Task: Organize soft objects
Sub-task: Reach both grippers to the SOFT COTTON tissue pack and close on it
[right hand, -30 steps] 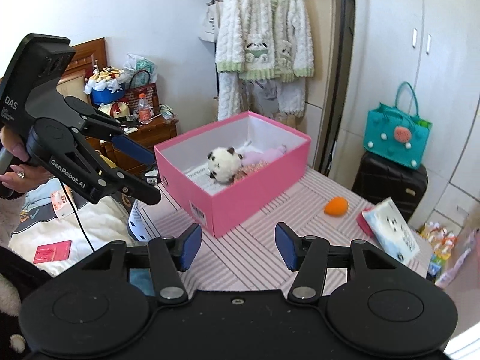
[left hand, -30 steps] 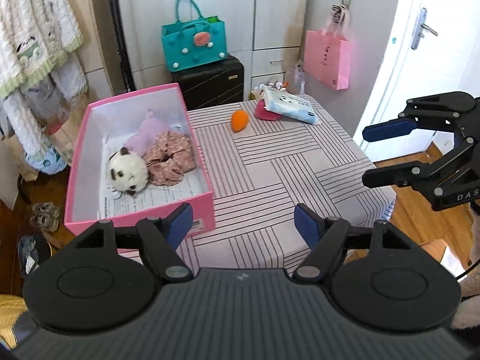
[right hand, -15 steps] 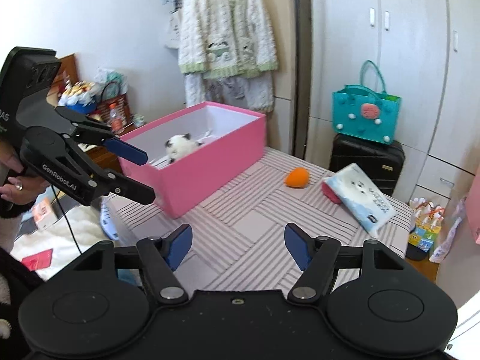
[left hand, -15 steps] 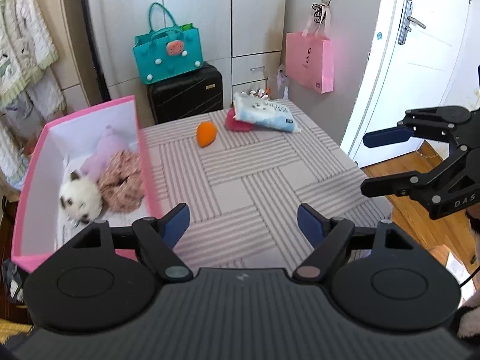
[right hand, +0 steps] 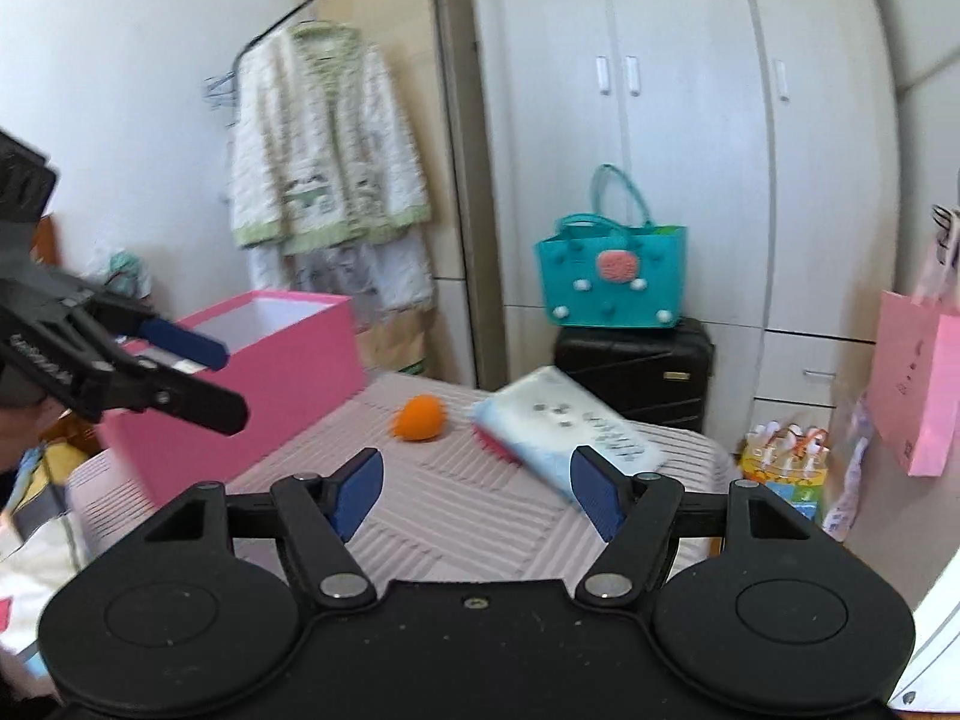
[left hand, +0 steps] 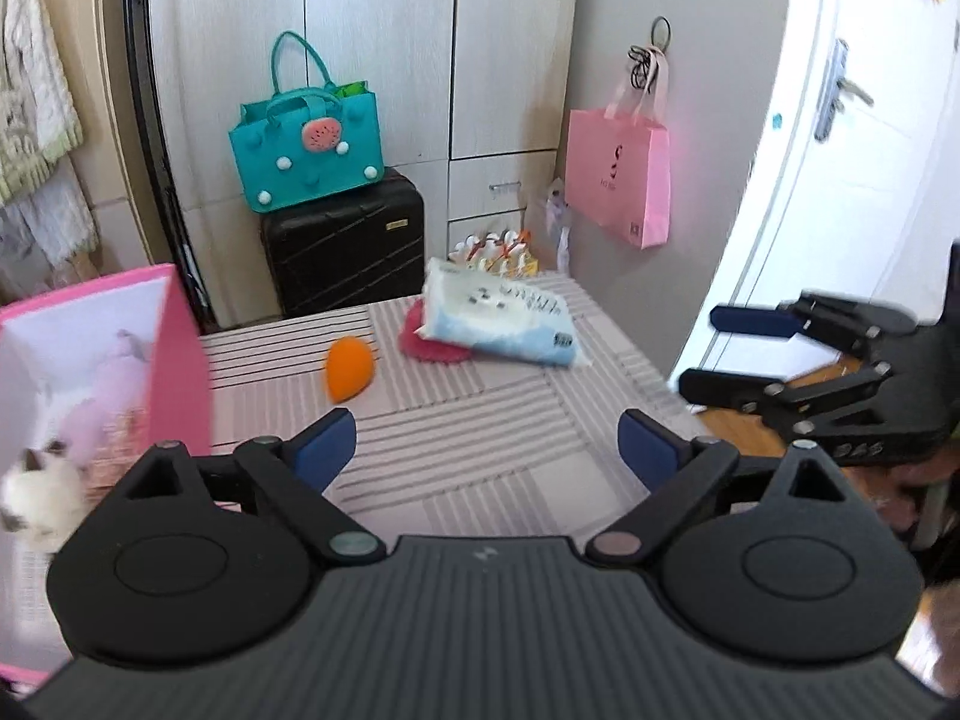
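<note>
Left to right. Pink box (left hand: 174,348) sits at the left edge of the striped worktop (left hand: 456,450), open top, near wall upright. Inside: white plush (left hand: 36,492) at the near end, a pink soft toy (left hand: 114,372) farther back, a floral fabric piece between them, blurred. In the right wrist view the box (right hand: 270,372) reaches the worktop's left rim.

Left claw (left hand: 486,438) hangs over the near middle of the worktop, jaws wide apart and just been opening, nothing between them. Bare striped cloth runs ahead of it up to the orange sponge, so there is free room there.

Orange sponge (left hand: 348,369) lies on the worktop just right of the box's far corner, apart from it. Egg shaped, long axis running near-left to far-right in the left wrist view, narrow end toward the far right. In the right wrist view (right hand: 420,417) it looks rounder; which way it points cannot be told there.

Right of it, a tissue pack (left hand: 504,324) lies flat near the far right corner, long axis slanting from far-left to near-right, resting on a red-pink soft item (left hand: 429,345) that pokes out at its left. Both sit close to the worktop's far edge.

Right claw (right hand: 474,492) is spread, jaws empty, lately widened, over the near right part of the worktop; from the left wrist view it (left hand: 720,354) sits beyond the worktop's right edge over wooden floor. Black suitcase (left hand: 342,240) stands behind the far edge.
</note>
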Demonstrator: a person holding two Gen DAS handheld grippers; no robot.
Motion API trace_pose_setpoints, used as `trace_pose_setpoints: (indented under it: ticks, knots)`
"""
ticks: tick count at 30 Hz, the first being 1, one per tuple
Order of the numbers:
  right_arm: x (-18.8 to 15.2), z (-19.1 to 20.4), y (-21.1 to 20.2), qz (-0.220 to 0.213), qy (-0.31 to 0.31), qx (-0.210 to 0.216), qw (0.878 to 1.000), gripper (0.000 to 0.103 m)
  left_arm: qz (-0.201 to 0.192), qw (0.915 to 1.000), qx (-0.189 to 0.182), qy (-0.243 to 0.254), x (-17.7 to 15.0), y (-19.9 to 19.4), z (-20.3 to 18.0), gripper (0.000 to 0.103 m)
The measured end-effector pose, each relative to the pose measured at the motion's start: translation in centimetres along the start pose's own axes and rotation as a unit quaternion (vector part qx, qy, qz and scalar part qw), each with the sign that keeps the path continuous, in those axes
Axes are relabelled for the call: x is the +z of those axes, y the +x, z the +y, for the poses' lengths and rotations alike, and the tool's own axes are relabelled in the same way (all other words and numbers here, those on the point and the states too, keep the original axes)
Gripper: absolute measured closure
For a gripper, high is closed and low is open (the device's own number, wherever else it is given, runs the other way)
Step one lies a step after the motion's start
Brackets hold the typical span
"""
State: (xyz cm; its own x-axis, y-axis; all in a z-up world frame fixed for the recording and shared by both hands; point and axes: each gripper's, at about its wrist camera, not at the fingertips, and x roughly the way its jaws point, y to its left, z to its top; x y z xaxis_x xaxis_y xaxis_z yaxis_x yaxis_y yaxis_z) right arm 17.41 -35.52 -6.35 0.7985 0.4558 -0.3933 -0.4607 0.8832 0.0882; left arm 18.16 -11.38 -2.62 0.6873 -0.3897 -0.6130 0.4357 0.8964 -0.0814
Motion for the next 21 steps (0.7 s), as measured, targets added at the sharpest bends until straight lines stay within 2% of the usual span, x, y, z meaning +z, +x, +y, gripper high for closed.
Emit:
trace_pose_setpoints:
  ticks: [3, 5, 10, 15, 16, 17, 21]
  knots:
    - [-0.3, -2.0, 2.0, 0.008, 0.017, -0.018, 1.0, 0.029, -0.019, 0.9995, -0.01, -0.023, 0.7, 2.2, -0.1, 0.008]
    - [-0.5, -3.6, 3.5, 0.019, 0.05, -0.012, 0.999, 0.029, -0.024, 0.9994, -0.008, -0.025, 1.3, 3.7, -0.3, 0.008]
    - [-0.8, -6.9, 7.0, 0.042, 0.134, 0.007, 0.99, 0.029, -0.001, 0.9989, -0.007, -0.047, 2.8, 7.8, -0.1, 0.01]
    - [-1.6, -9.1, 10.2, 0.07, 0.196, 0.016, 0.978, 0.029, -0.003, 0.9984, 0.026, -0.05, 3.4, 11.1, 0.1, 0.011]
    - [-1.8, -9.6, 10.7, 0.073, 0.21, 0.018, 0.975, 0.029, -0.002, 0.9982, 0.03, -0.053, 3.5, 11.7, 0.3, 0.016]
    - [-2.0, -10.0, 11.1, 0.075, 0.223, 0.022, 0.972, 0.029, 0.002, 0.9979, 0.028, -0.058, 3.7, 12.3, 0.5, 0.026]
    - [-2.6, -11.6, 13.0, 0.087, 0.274, 0.046, 0.957, 0.029, 0.025, 0.9949, 0.016, -0.097, 4.2, 14.7, 1.5, 0.031]
